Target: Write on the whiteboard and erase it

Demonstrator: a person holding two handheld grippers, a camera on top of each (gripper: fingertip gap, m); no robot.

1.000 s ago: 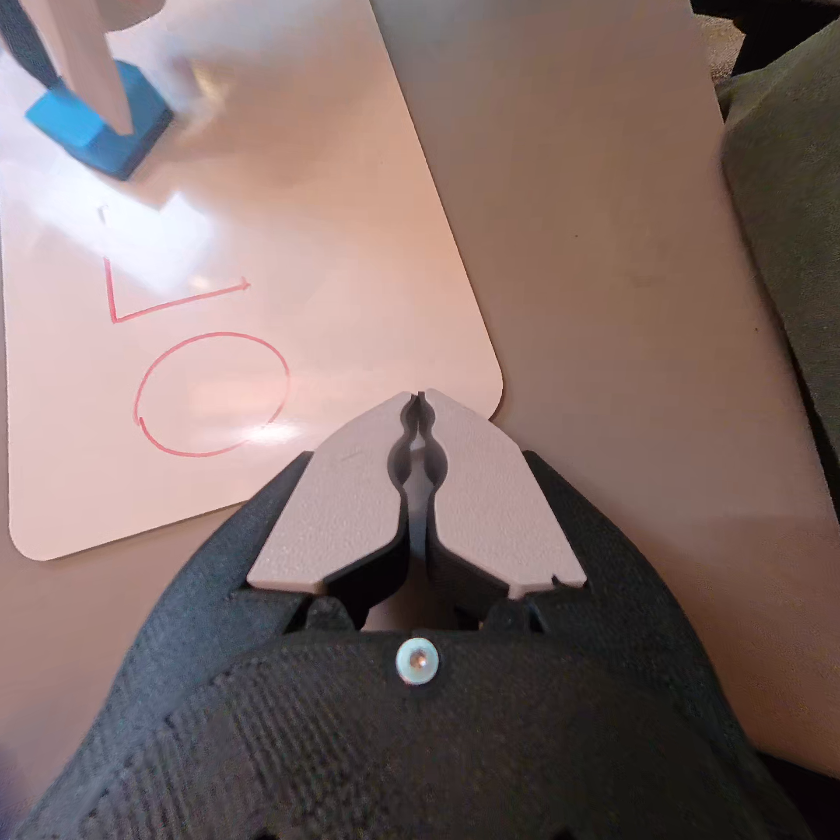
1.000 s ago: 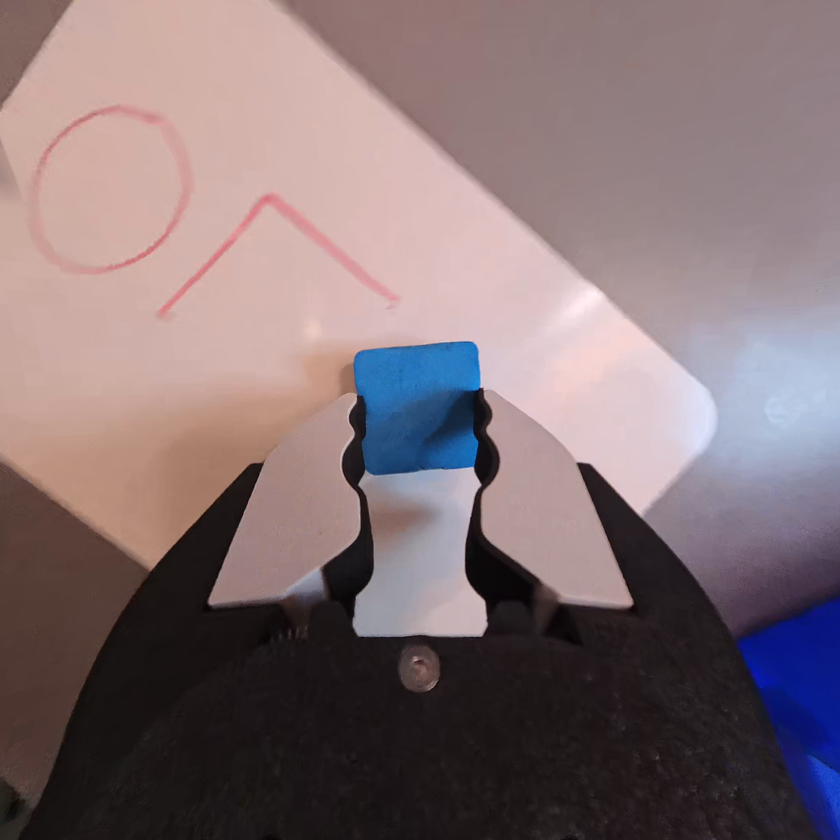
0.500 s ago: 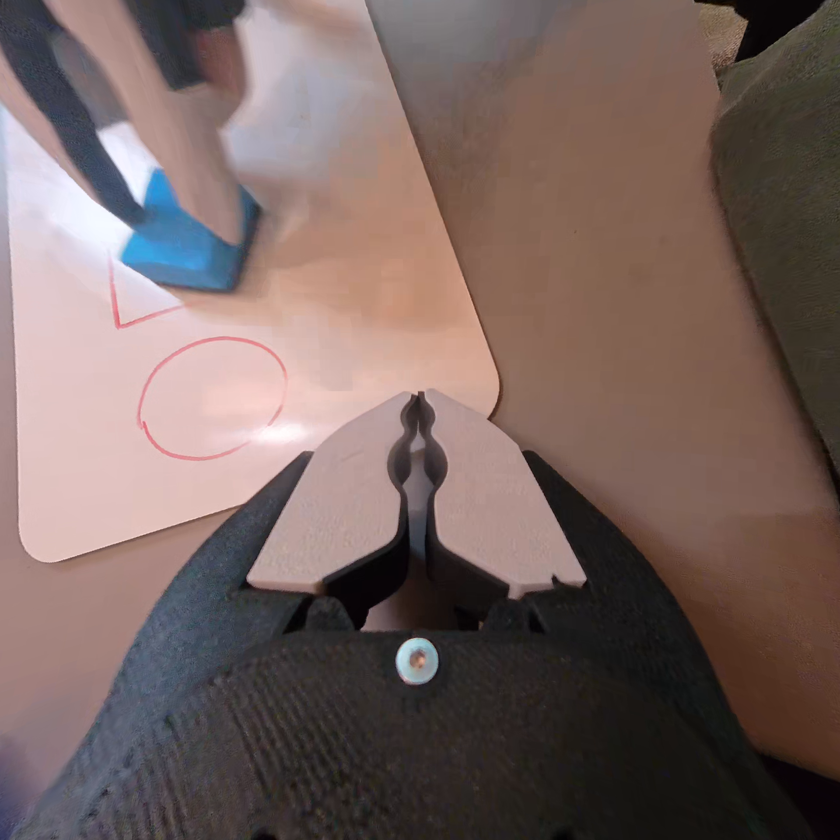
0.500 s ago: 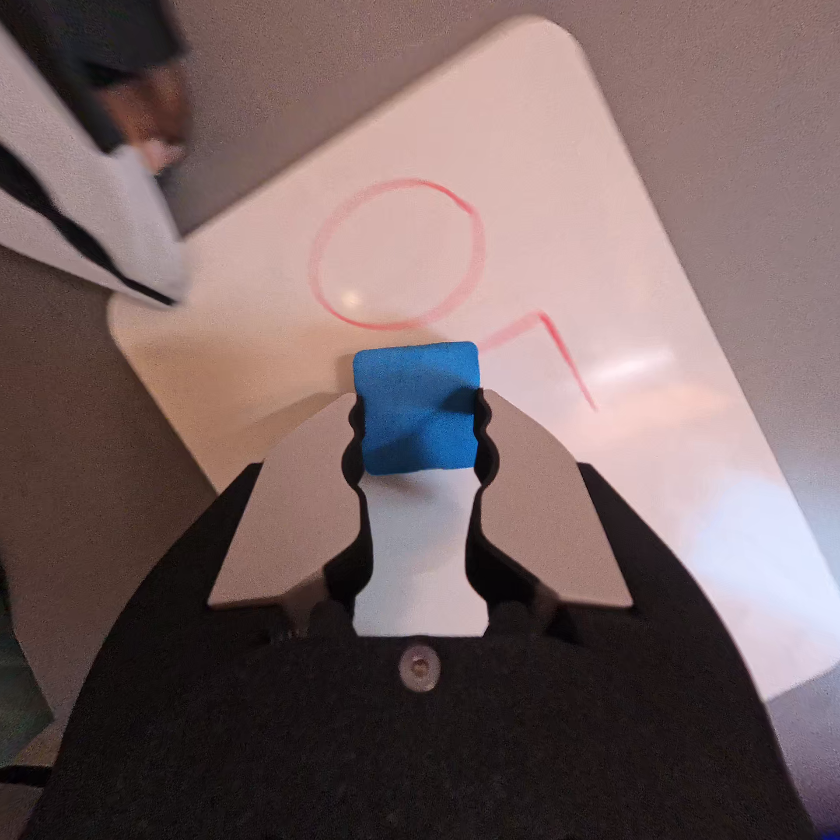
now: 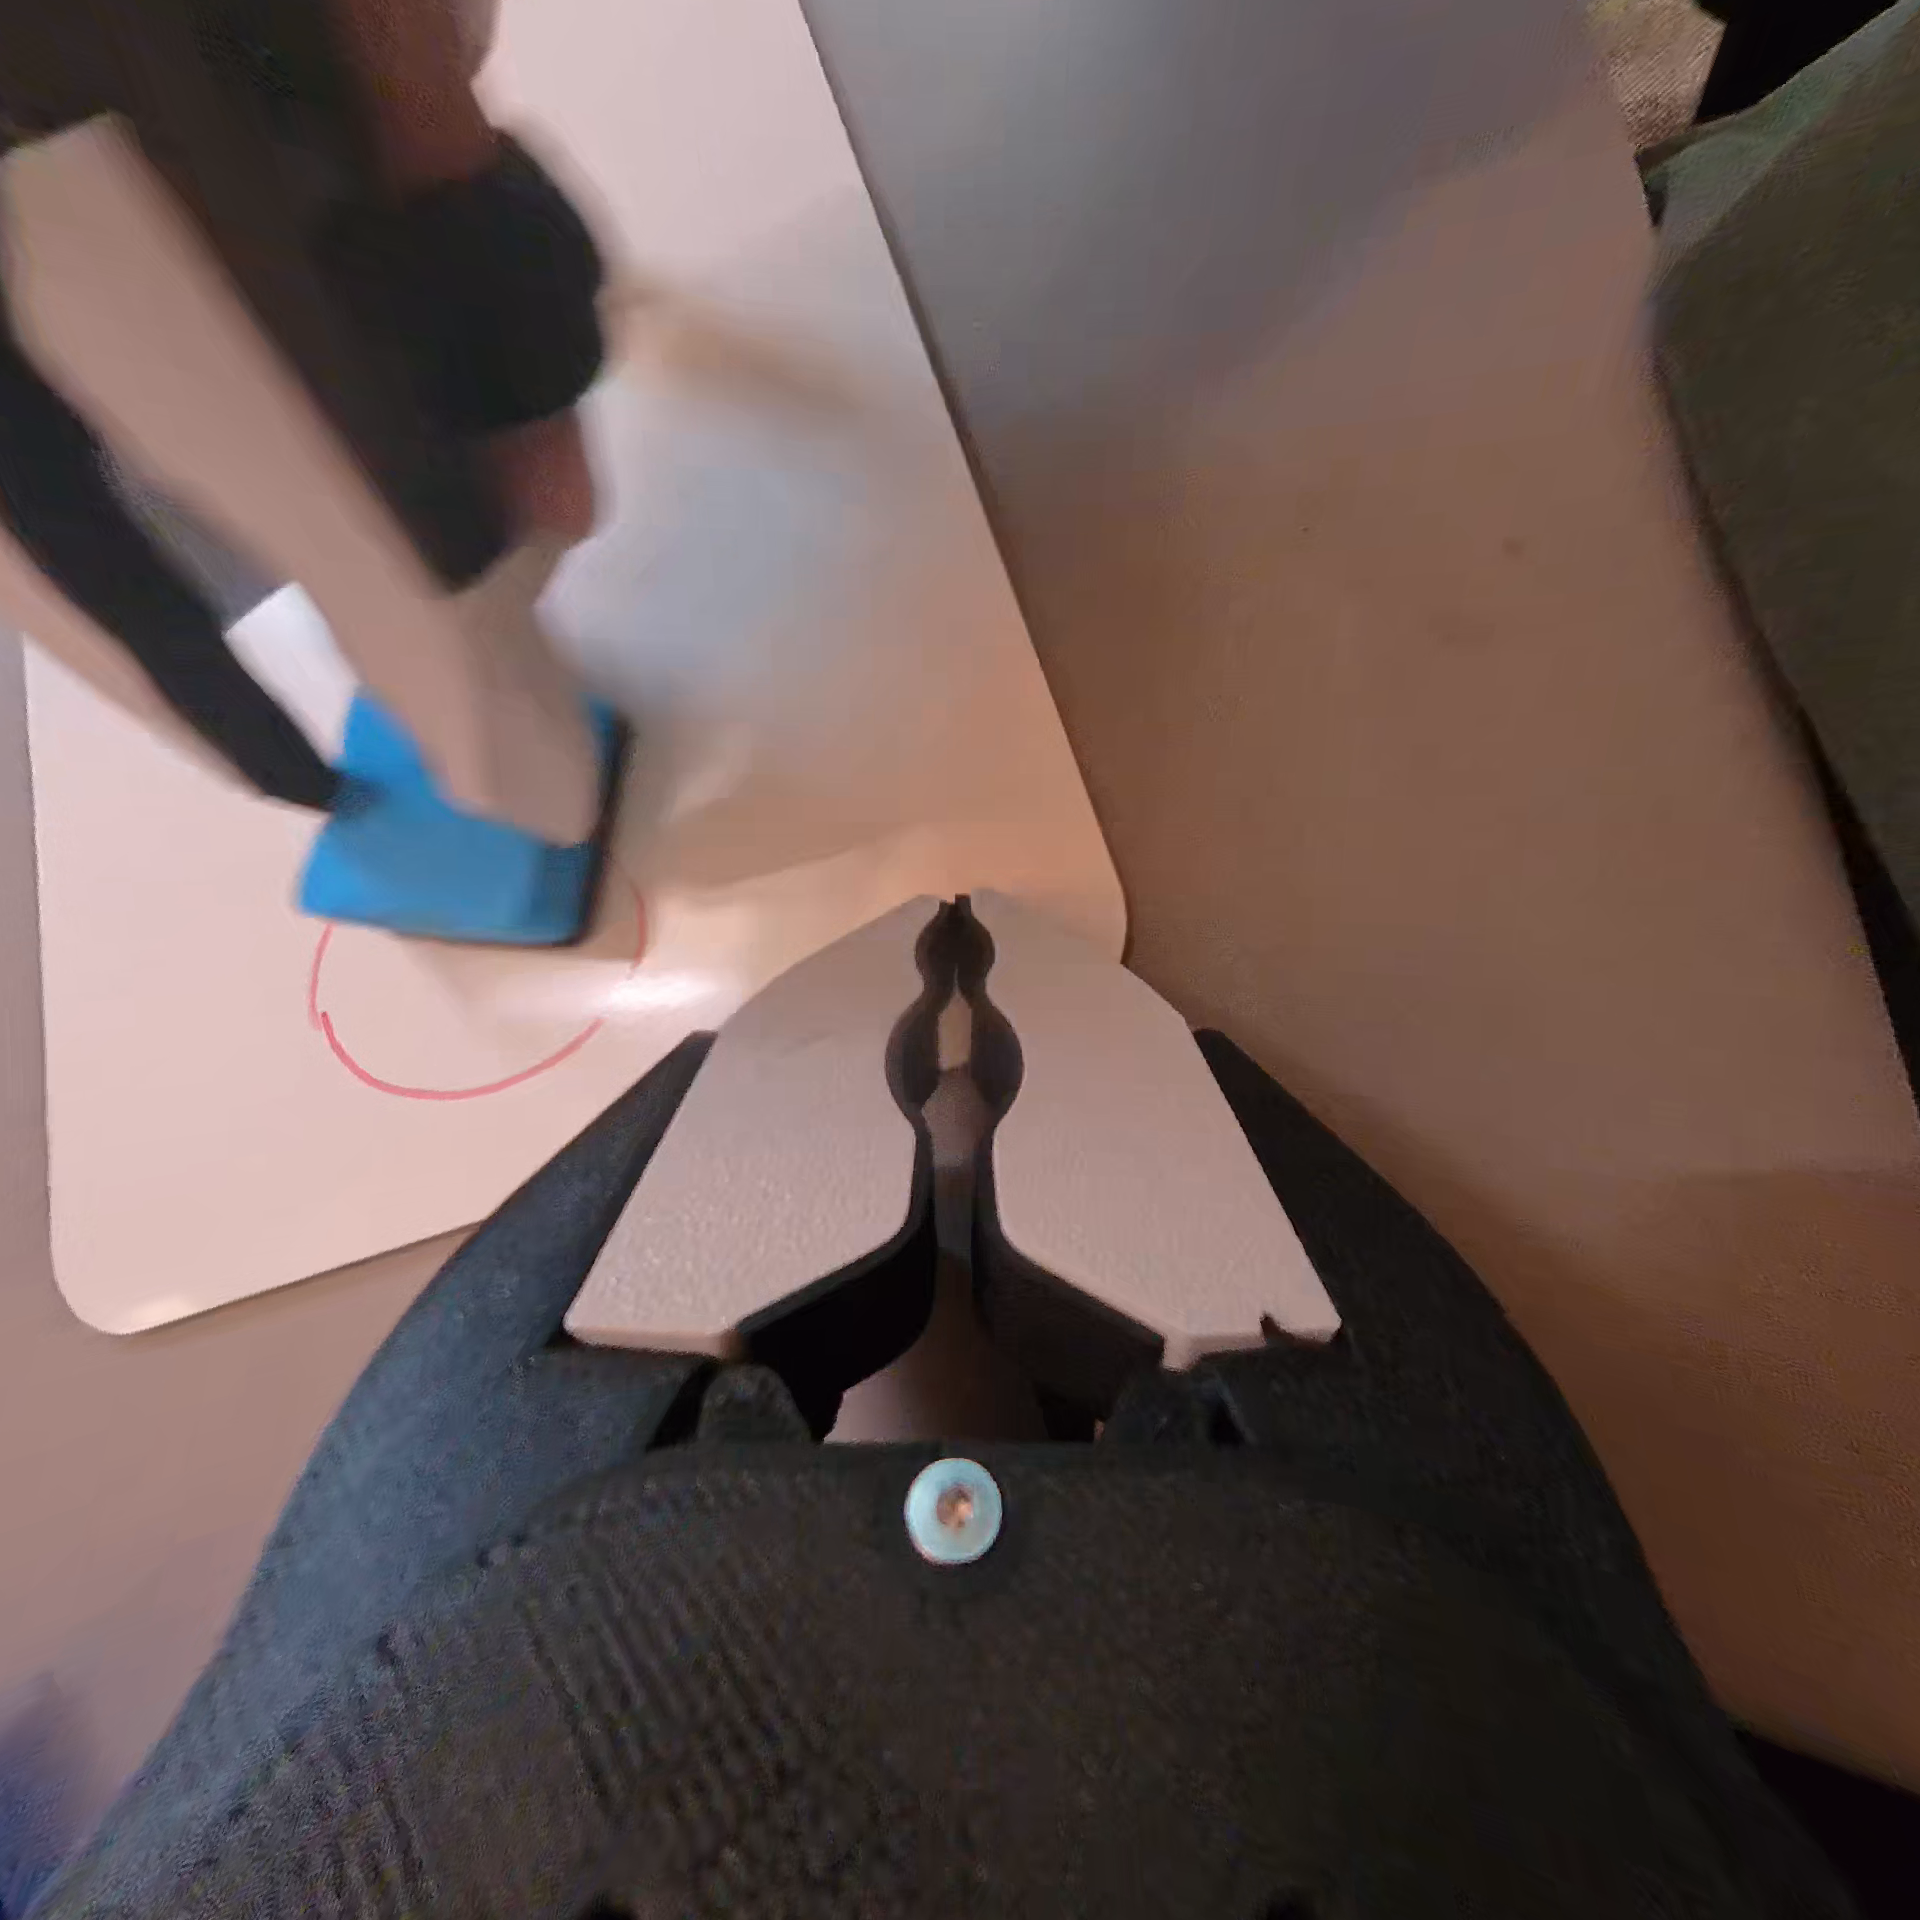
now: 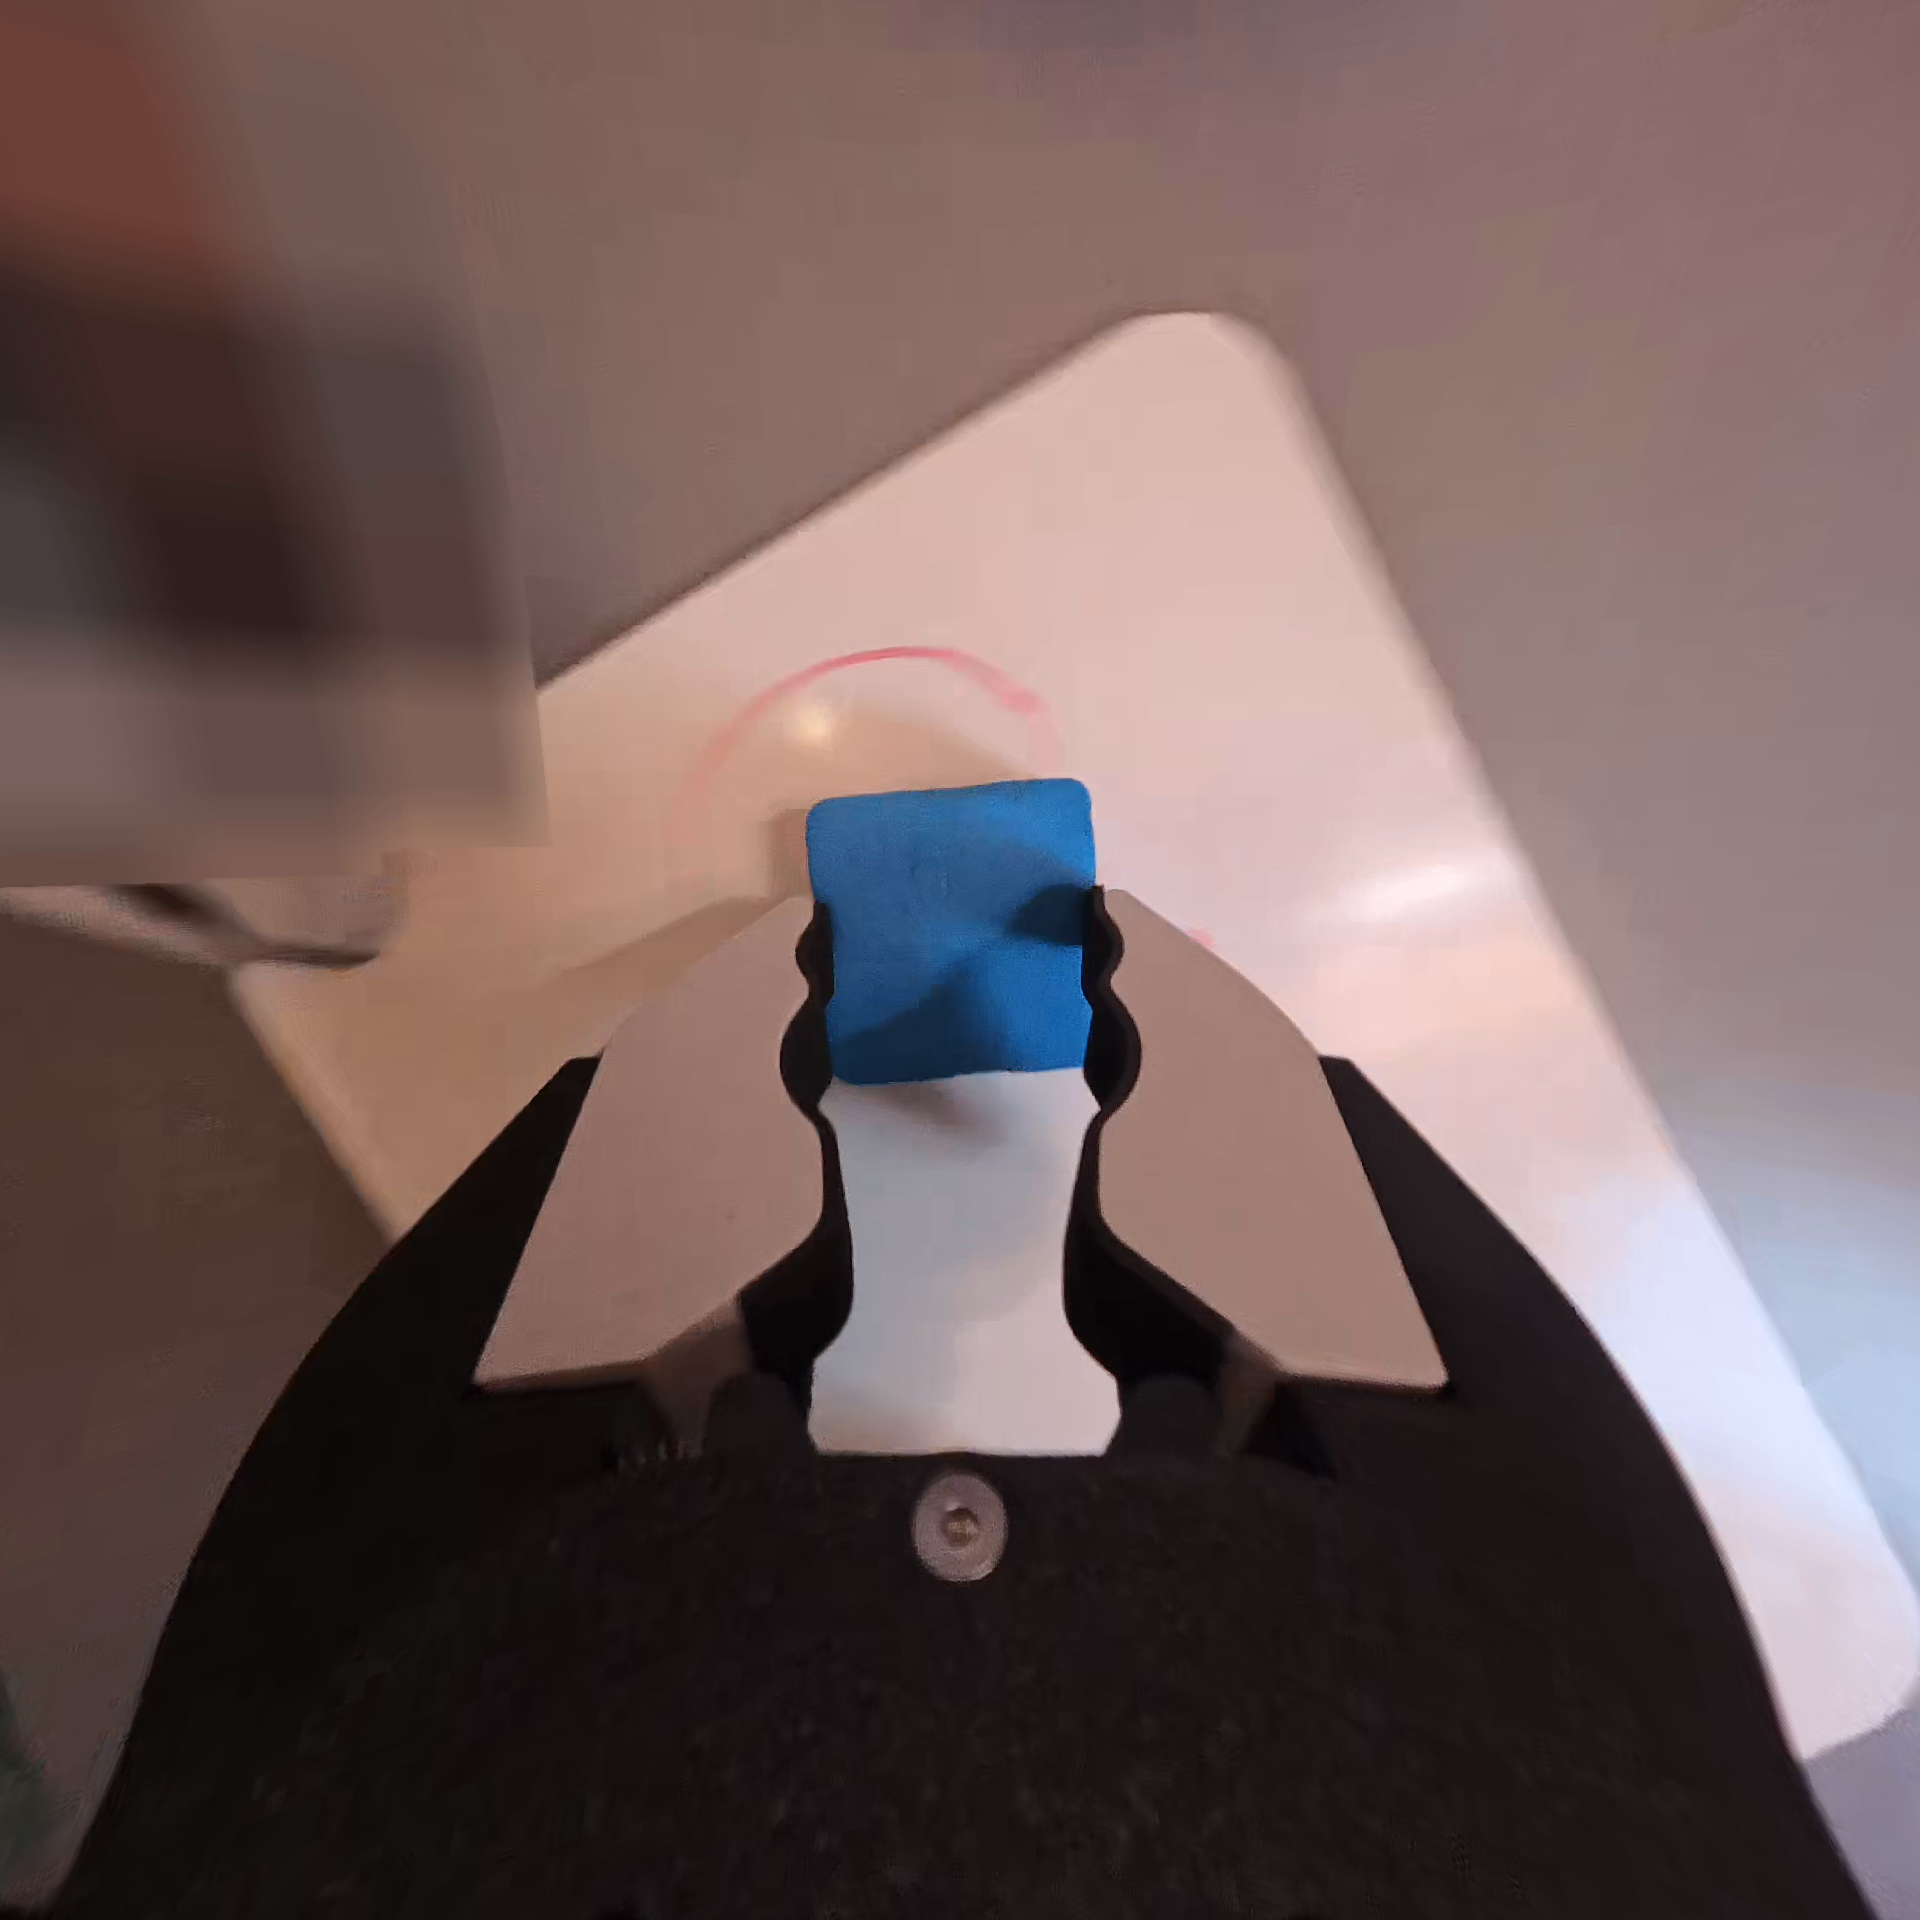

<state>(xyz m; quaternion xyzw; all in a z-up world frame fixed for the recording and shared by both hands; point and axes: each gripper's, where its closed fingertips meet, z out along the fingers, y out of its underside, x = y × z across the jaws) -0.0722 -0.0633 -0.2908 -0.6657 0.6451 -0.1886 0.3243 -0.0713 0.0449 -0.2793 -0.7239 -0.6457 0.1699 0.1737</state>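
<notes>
One blue eraser [image 6: 951,925] sits pinched in my right gripper [image 6: 951,935], pressed on the single whiteboard [image 5: 208,1164] over one red circle [image 5: 436,1081]. My left gripper [image 5: 958,914] rests at the board's corner, jaws pressed together, empty.

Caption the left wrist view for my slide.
Right gripper presses a blue foam eraser block onto the white board, covering the red drawn circle's top; shut left gripper waits nearby.

Left tongs [image 5: 956,914]: both fingers pressed together at the tips, nothing between them, pointing forward and held low.

Right tongs [image 6: 951,925]: fingers [image 6: 675,1143] parted and clamped on a blue block at the tips, pointing steeply downward. In the left wrist view they appear motion-blurred, ahead and to the left of the left tongs.
</notes>
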